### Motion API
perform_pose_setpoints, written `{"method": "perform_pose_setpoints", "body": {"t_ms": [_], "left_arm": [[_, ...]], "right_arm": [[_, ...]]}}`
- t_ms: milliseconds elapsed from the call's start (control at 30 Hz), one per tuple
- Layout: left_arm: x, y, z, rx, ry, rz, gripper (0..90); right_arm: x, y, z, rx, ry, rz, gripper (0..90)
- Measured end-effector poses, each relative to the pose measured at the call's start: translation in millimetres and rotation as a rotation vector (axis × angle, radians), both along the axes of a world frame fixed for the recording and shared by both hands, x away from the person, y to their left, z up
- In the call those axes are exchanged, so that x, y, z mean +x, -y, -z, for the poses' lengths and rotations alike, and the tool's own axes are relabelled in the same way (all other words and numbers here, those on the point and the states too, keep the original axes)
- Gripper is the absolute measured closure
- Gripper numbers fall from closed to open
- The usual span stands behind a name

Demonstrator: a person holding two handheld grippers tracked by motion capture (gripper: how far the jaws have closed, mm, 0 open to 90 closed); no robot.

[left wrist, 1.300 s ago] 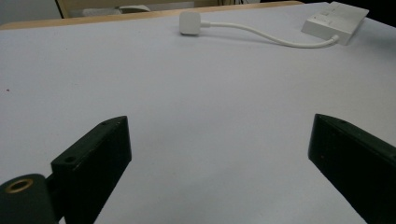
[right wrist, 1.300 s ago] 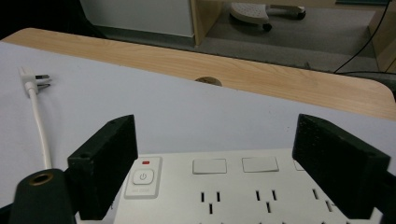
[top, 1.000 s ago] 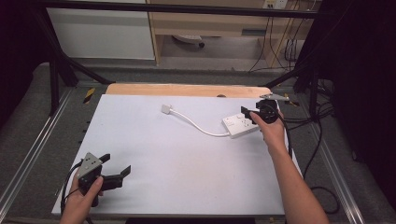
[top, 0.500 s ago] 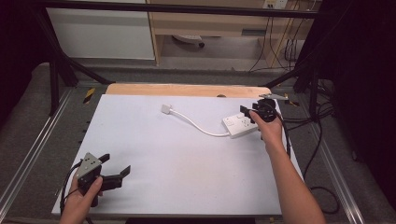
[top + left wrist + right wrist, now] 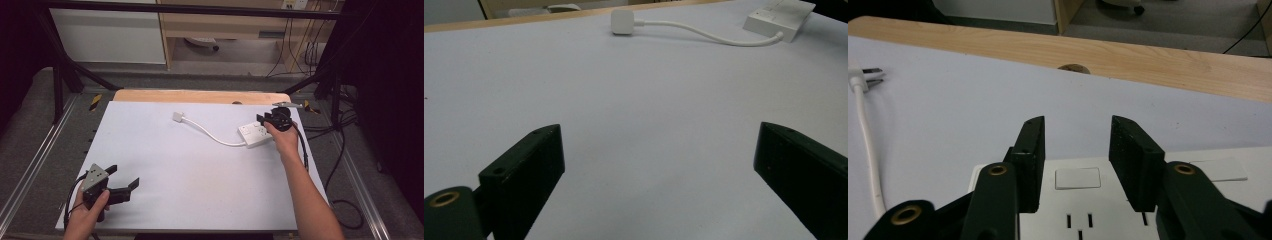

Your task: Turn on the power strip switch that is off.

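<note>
Right tongs (image 5: 1075, 165) half-spread, just been closing, above power strip (image 5: 1088, 200), pinching nothing — narrow gap could skid off casing; left tongs (image 5: 659, 165) spread wide.

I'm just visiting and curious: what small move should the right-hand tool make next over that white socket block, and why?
Probably lower the right gripper a little until its jaws sit on either side of the power strip. The jaws have just been closing, yet they hover above the strip's top face with nothing between them. The left gripper rests open, far from the plug.
</note>
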State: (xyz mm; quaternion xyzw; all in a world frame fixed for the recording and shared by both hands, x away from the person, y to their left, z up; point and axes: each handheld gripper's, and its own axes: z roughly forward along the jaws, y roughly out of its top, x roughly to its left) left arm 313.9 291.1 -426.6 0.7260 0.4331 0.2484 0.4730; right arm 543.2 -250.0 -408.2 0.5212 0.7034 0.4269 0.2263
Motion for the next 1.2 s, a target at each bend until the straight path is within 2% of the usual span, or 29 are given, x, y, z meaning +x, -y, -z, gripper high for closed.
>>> {"method": "perform_pose_setpoints", "body": {"t_ms": [300, 533, 700, 900, 1200], "left_arm": [[-0.4, 0.3, -0.4, 0.0, 0.001, 0.006, 6.2], [-1.4, -0.3, -1.4, -0.021, 0.0, 0.006, 6.2], [-1.3, -0.9, -1.6, -0.011, 0.004, 0.002, 6.2], [-1.3, -1.0, -1.5, -0.011, 0.002, 0.004, 6.2], [-1.3, -1.1, -1.3, -0.004, 0.001, 0.005, 6.2]], "right_arm": [[1.9, -5.5, 8.2, -0.042, -0.008, -0.017, 71.6], [2.5, -7.8, 10.8, -0.031, -0.014, -0.028, 80.0], [2.0, -10.2, 12.3, -0.024, -0.018, -0.042, 86.6], [2.5, -13.7, 14.2, -0.035, -0.019, -0.058, 90.0], [2.8, -15.2, 18.0, -0.065, -0.022, -0.062, 90.0]]}}
